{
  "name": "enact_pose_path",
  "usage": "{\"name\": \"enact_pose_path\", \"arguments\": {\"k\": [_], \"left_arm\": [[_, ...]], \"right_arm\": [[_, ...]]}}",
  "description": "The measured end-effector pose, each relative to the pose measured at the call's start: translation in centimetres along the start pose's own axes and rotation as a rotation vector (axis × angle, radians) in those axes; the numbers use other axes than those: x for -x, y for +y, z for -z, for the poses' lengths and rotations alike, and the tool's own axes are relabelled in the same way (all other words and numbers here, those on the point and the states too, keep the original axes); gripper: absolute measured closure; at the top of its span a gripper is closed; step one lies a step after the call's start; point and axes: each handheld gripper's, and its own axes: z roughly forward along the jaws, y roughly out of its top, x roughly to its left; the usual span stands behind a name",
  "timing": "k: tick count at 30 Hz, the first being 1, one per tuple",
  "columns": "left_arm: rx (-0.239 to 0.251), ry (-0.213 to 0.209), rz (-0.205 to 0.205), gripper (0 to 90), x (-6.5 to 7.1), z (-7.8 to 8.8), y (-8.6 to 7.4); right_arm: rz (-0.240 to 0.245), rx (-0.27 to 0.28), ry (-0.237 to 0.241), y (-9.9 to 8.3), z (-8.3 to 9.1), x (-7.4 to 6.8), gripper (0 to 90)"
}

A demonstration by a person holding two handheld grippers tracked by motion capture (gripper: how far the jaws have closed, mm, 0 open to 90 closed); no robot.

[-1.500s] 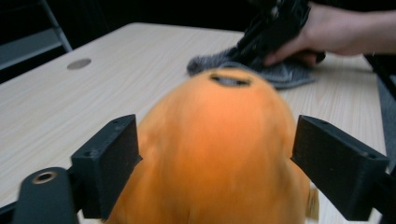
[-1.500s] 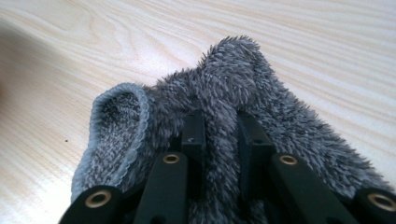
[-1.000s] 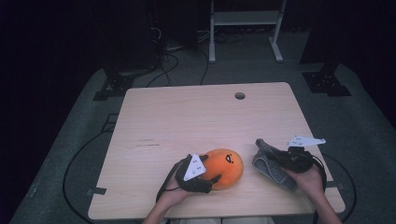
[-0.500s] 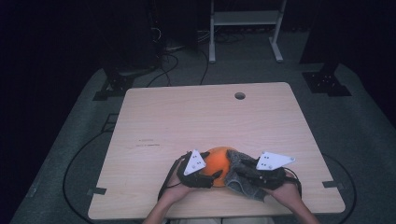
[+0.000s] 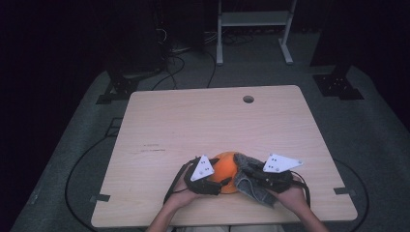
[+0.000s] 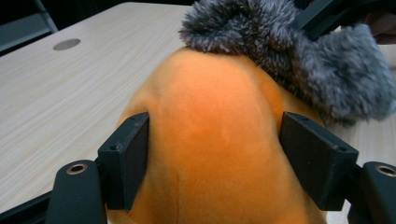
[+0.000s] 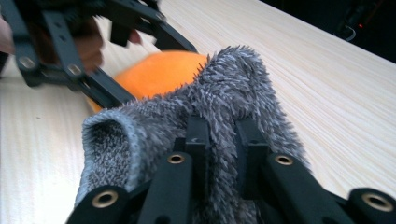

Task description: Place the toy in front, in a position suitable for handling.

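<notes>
- Orange plush ball [image 6: 215, 140] sits on the surface [image 5: 193, 125] at the near edge; left hand-held gripper [image 5: 215, 182] clamps its flanks, jaws just closing further.
- Right hand-held gripper [image 7: 219, 140] pinches the grey fuzzy cloth [image 7: 224, 93] tight, draped against the ball.
- Judged: both soft, light, compressible; grip cloth by a bunched fold.

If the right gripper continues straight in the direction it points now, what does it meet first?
Probably the orange plush ball: it lies just beyond the grey fuzzy cloth pinched in the right gripper. The left gripper is clamped around the ball. Depth is hard to judge.
</notes>
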Motion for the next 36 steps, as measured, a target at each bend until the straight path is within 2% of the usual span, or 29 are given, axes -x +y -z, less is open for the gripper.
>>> {"name": "enact_pose_path", "arguments": {"k": [2,5,7,9,11,13,15,16,18,20,23,25,27,29,30,31,32,33,34,35,36], "left_arm": [[0.004,0.010,0.013,24.6,-0.3,0.1,0.0],[0.001,0.038,0.027,17.6,-0.4,0.1,0.0],[0.003,0.042,0.025,18.1,-0.4,0.2,0.0],[0.012,0.033,0.019,23.8,-0.4,0.2,0.0],[0.014,0.023,0.010,27.7,-0.2,0.0,0.1],[0.016,0.019,0.000,28.8,0.0,-0.3,0.1],[0.004,0.024,-0.005,29.1,-0.1,-0.1,0.1],[0.005,0.019,0.004,29.4,-0.2,0.0,0.0],[0.009,0.011,0.008,29.8,-0.3,0.1,-0.1],[0.013,0.005,0.020,29.5,-0.5,0.0,-0.1],[0.014,0.005,0.016,28.9,-0.4,0.0,-0.1],[0.007,0.006,0.000,28.5,-0.2,-0.1,-0.1],[0.011,0.003,0.000,28.0,-0.2,-0.2,-0.1],[0.016,-0.004,0.020,24.0,-0.4,0.1,0.0],[0.018,-0.003,0.049,20.1,-0.6,0.3,0.1],[0.018,-0.003,0.049,16.0,-0.6,0.3,0.1],[-0.002,0.008,0.113,10.6,-1.1,0.6,0.4],[-0.002,0.008,0.113,8.6,-1.1,0.6,0.4],[-0.006,0.011,0.134,8.6,-1.2,0.7,0.5],[-0.027,-0.005,0.142,9.0,-1.2,0.5,0.5],[-0.049,-0.022,0.146,10.7,-1.1,0.2,0.4]], "right_arm": [[-0.012,-0.009,-0.012,-0.2,0.2,0.3,78.9],[-0.017,-0.050,-0.071,-0.7,0.7,0.8,79.3],[-0.026,-0.063,-0.080,-0.9,0.8,1.1,79.2],[-0.045,-0.077,-0.081,-1.3,1.2,1.5,79.5],[-0.034,-0.015,-0.002,-0.7,1.7,0.7,79.5],[0.010,0.015,0.053,0.1,1.3,-0.5,79.5],[0.061,-0.018,0.041,0.6,0.4,-1.4,79.5],[0.069,-0.018,0.037,0.5,0.1,-1.4,79.5],[0.056,-0.014,0.040,0.3,0.1,-1.1,79.5],[0.021,-0.034,-0.018,-0.4,0.6,0.1,79.7],[-0.038,-0.077,-0.070,-1.2,1.2,1.5,79.7],[-0.078,-0.046,-0.051,-1.3,1.5,2.0,79.7],[-0.073,-0.002,-0.013,-0.8,1.6,1.7,79.7],[-0.042,-0.012,-0.005,-0.3,1.1,1.1,79.7],[-0.031,-0.024,-0.007,-0.4,0.8,0.9,79.7],[-0.031,-0.026,-0.006,-0.5,0.7,0.9,79.7],[-0.045,-0.028,-0.001,-0.7,0.8,1.1,79.7],[-0.045,-0.028,-0.001,-0.7,0.8,1.1,79.7],[-0.051,-0.034,0.000,-0.8,0.9,1.3,79.7],[-0.058,-0.057,-0.007,-1.2,1.2,1.5,79.6],[-0.062,-0.056,-0.001,-1.3,1.3,1.5,79.7]]}}
